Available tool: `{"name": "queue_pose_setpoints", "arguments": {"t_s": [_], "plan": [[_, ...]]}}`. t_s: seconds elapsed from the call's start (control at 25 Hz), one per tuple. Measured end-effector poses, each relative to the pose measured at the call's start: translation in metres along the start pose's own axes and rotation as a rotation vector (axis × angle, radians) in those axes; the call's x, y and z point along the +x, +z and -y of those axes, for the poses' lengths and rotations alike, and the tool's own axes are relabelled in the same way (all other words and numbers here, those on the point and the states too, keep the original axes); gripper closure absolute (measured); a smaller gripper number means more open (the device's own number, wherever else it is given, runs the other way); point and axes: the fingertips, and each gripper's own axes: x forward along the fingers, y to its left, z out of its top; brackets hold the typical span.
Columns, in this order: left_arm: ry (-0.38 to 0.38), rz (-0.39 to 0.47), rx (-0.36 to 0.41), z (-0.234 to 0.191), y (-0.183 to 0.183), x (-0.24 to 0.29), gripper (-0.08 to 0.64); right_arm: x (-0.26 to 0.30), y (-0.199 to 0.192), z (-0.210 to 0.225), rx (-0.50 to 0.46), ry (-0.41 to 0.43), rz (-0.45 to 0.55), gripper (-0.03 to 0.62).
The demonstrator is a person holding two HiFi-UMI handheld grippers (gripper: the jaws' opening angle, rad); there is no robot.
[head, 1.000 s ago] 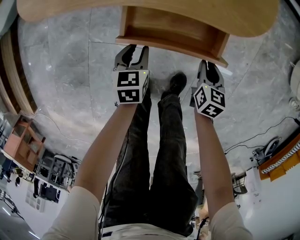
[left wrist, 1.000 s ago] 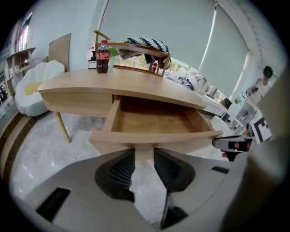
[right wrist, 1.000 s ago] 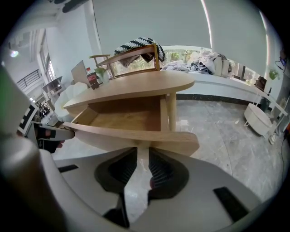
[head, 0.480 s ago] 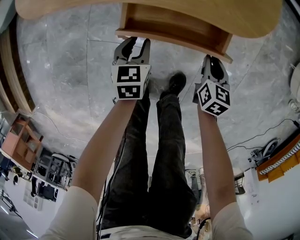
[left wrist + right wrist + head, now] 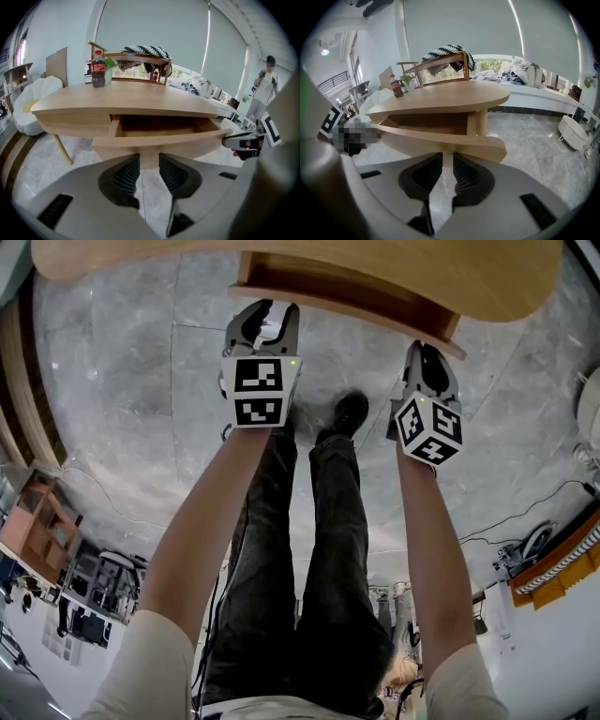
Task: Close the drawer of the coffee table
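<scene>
We stand on a grey marble floor [image 5: 112, 381], and the pale wood table [image 5: 506, 277] fills 12 o'clock of the head view. Its drawer [image 5: 352, 296] juts from under the top toward us. It is part open, and both gripper views show bare wood inside. On the far side of the top a cola bottle [image 5: 98, 70] stands upright beside a wooden chair [image 5: 140, 57] draped with a striped blanket [image 5: 140, 50]. Behind them are tall windows with drawn blinds [image 5: 154, 23] and a long sill [image 5: 534, 91] heaped with clothes. A person [image 5: 266, 84] stands at 3 o'clock of the left gripper view. A cable [image 5: 525, 512] trails over the floor at 4 o'clock of the head view.

Both arms reach forward and down, roughly parallel, on either side of our legs [image 5: 309, 549]. One black shoe [image 5: 349, 412] shows between the grippers.

The left gripper [image 5: 272, 313] sits at 11 o'clock of the head view and points at the drawer's front near its left end. Its jaws are released, and through the clear gap we see only floor and the lower edge of the front. The tips lie right at that front, and we cannot tell whether they touch it.

The right gripper [image 5: 427, 351] sits at 1 o'clock, just by the drawer's right corner. Its jaws stand a narrower gap apart and grasp nothing. The tips lie just under the edge of the front.
</scene>
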Motion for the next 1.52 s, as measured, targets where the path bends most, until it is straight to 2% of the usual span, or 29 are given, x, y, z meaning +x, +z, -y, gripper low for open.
{"name": "queue_pose_setpoints", "arguments": {"t_s": [0.2, 0.36, 0.76, 1.52], "plan": [[0.005, 0.021, 0.015, -0.003, 0.010, 0.007, 0.422, 0.007, 0.009, 0.001, -0.049, 0.028, 0.006, 0.509], [0.006, 0.036, 0.042, -0.001, 0.014, 0.011, 0.422, 0.012, 0.014, 0.007, -0.054, 0.024, 0.018, 0.518], [0.017, 0.059, 0.032, -0.008, 0.026, 0.025, 0.422, 0.026, 0.028, 0.008, -0.051, 0.021, 0.057, 0.513], [0.027, 0.147, 0.058, -0.016, 0.062, 0.053, 0.422, 0.051, 0.060, 0.016, -0.130, 0.010, 0.154, 0.502]]}}
